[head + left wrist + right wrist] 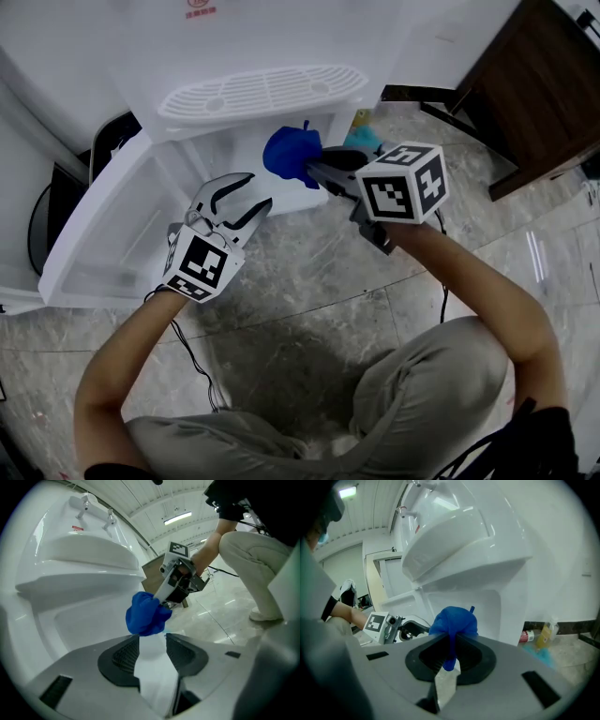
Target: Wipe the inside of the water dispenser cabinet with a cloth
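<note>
Right gripper (317,171) pinched shut on blue cloth (289,153), a wad at the cabinet (202,155) opening, under the drip tray (262,91). Left gripper (258,189) wide open, empty. Cloth likely soft, light, limp: grip the gathered tail.

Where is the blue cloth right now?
In the head view the blue cloth sits just above centre, pinched in the right gripper, at the open cabinet under the drip tray of the white water dispenser.
</note>
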Demonstrator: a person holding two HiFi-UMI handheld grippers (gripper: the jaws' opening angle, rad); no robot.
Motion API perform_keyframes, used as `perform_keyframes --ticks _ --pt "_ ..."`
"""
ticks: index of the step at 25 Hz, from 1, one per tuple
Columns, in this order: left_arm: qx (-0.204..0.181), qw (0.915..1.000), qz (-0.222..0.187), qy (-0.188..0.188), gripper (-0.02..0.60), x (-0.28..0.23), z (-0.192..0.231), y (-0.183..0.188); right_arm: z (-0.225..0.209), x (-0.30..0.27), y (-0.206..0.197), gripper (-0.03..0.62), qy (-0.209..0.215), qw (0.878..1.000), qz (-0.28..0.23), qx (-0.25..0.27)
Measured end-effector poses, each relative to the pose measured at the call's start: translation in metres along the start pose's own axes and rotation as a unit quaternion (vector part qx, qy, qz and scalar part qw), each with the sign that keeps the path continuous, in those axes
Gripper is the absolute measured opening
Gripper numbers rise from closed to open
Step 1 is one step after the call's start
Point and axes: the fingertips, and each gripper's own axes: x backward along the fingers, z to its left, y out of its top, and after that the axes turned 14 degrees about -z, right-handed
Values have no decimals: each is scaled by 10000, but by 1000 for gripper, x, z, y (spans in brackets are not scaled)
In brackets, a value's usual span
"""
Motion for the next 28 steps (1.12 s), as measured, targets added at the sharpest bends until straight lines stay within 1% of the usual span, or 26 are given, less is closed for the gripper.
perform_keyframes --ticks 2,3,5,11,14,17,22,25,28 --pt "-8 10000 74 -7 182 2 -2 -5 -3 1 6 31 -138 9997 -107 190" --pt "-29 10000 91 -1 135 3 -2 -5 -3 1 8 31 -157 9995 -126 242" --pt "-62 9999 109 7 12 5 0 -4 -3 -2 6 31 -144 9996 -108 229" --pt "70 9998 169 -61 6 9 -2 -8 -6 -11 -2 31 -133 9999 -69 53" --pt "196 9995 214 -99 6 16 -4 -14 -7 -25 -7 31 -167 9998 -67 118" --pt "413 9986 302 -160 6 25 -3 -19 -9 -49 -22 31 -247 9990 66 378" --pt "742 9966 354 -39 6 42 2 -28 -27 -93 -55 31 -518 9931 429 966" --pt "931 9947 438 9 6 55 2 -36 -33 -121 -82 31 -542 9880 686 1270" --pt "1199 9910 586 87 6 67 0 -46 -37 -146 -115 31 -521 9818 899 1591"
